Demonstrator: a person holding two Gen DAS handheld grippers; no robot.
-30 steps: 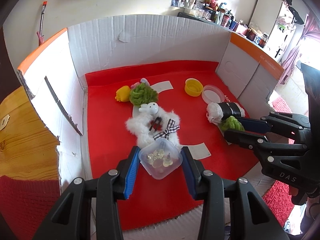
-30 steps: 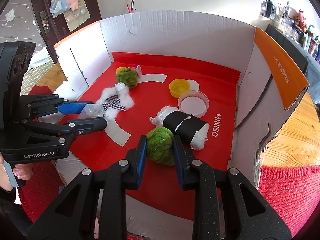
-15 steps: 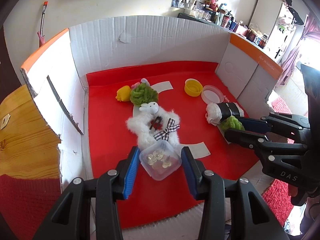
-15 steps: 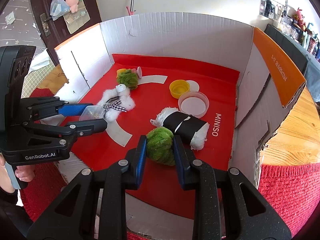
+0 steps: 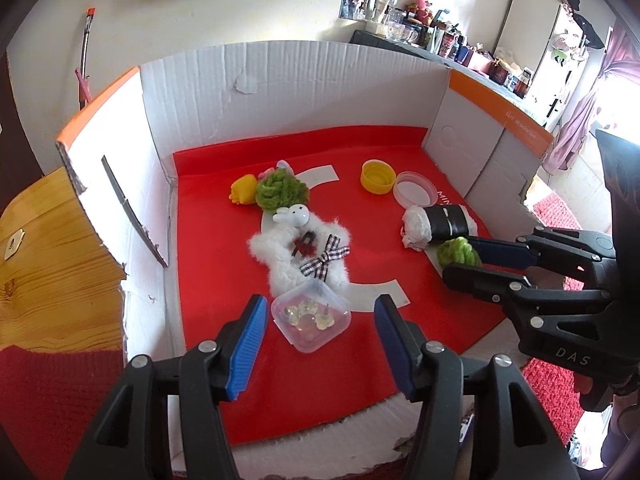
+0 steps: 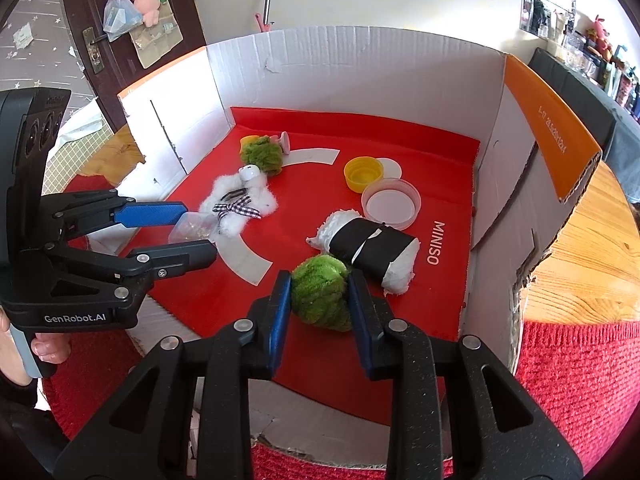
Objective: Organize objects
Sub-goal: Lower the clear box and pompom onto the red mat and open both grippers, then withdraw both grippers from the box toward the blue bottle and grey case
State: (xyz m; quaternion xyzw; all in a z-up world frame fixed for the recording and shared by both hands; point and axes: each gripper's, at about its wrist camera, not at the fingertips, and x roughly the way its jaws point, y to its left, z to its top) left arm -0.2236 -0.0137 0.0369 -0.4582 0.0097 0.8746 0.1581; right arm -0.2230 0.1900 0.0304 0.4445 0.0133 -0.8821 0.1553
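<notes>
The left gripper (image 5: 318, 336) is opening its jaws around a small clear tub (image 5: 310, 317) of beads; the tub is sitting on the red mat (image 5: 224, 280) between the blue pads (image 5: 246, 346), with a gap showing on each side, so nothing is pressing on it. Its far corner is lying just against the fluffy white bunny (image 5: 300, 248).

The right gripper (image 6: 318, 304) is clamping a green pompom (image 6: 320, 294), its pads squeezing both sides. That pompom is resting on the mat, touching the black-banded white roll (image 6: 370, 246). Its jaws are only just starting to ease.

Further back in the box (image 5: 304, 84), a second green pompom (image 5: 282, 192) is sitting beside a yellow toy (image 5: 242, 190), and a yellow cap (image 5: 376, 176) is touching a clear lid (image 5: 414, 194).
</notes>
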